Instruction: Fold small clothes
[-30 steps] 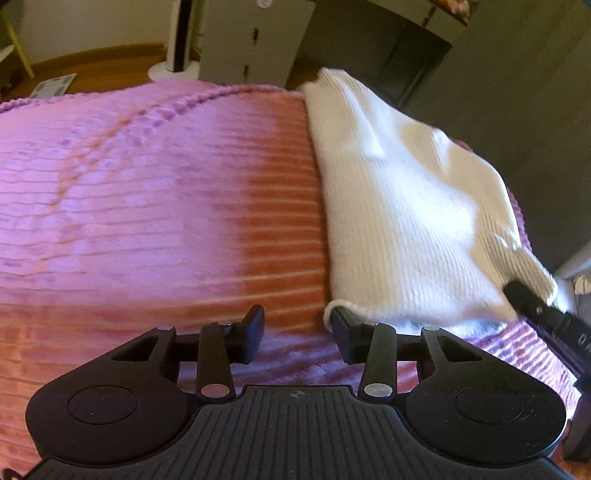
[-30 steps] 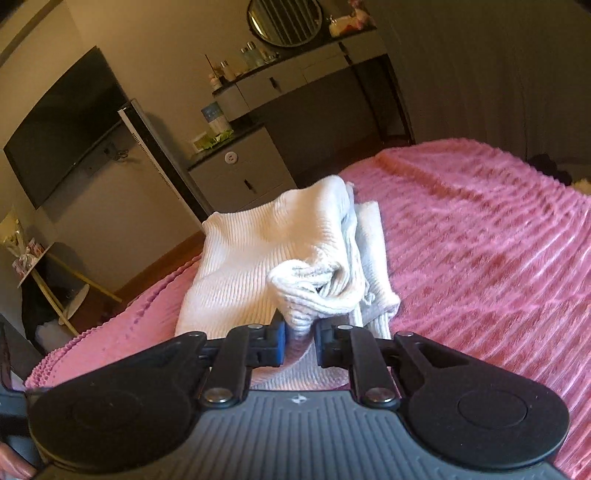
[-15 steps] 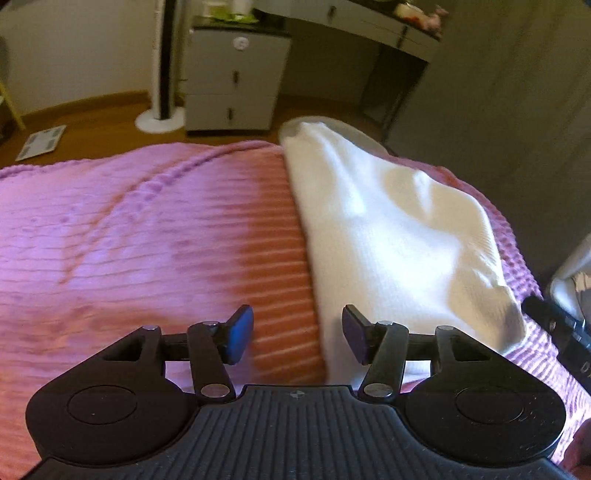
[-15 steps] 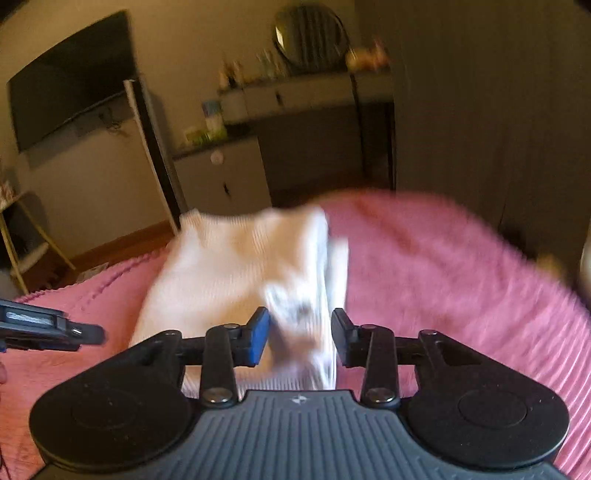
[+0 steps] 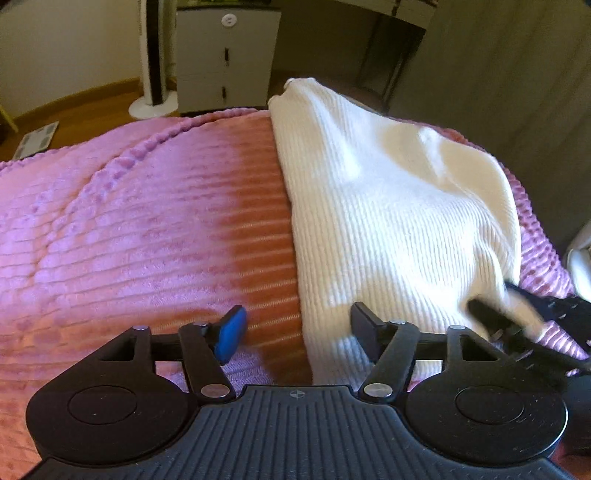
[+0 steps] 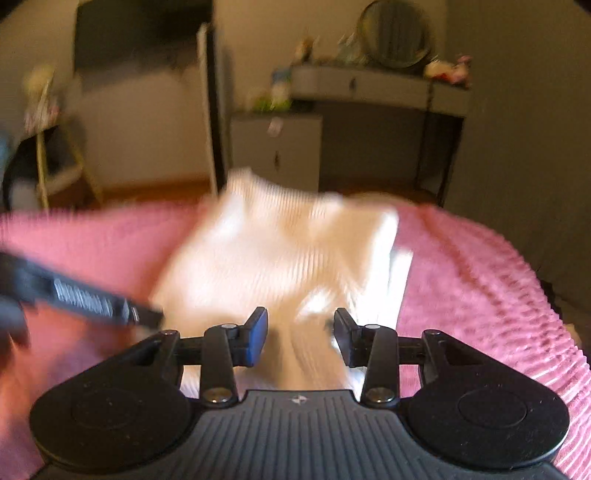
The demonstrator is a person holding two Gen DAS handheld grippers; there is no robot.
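A white ribbed knit garment (image 5: 388, 206) lies folded on the pink bedspread (image 5: 129, 221). My left gripper (image 5: 297, 334) is open and empty, straddling the garment's near left edge. In the right wrist view the garment (image 6: 280, 251) is blurred. My right gripper (image 6: 299, 336) is open over its near end and holds nothing. The right gripper also shows at the right edge of the left wrist view (image 5: 524, 325). The left gripper shows as a dark blurred bar at the left of the right wrist view (image 6: 81, 299).
The bed's far edge drops to a wooden floor. Beyond it stand a white drawer cabinet (image 5: 225, 55), a tower fan (image 5: 155, 59) and a desk with a round mirror (image 6: 395, 33). A grey curtain (image 5: 517, 74) hangs to the right.
My right gripper let go of the bunched garment end, opened and pulled back. My left gripper opened wider and drew back slightly. The garment now lies flatter.
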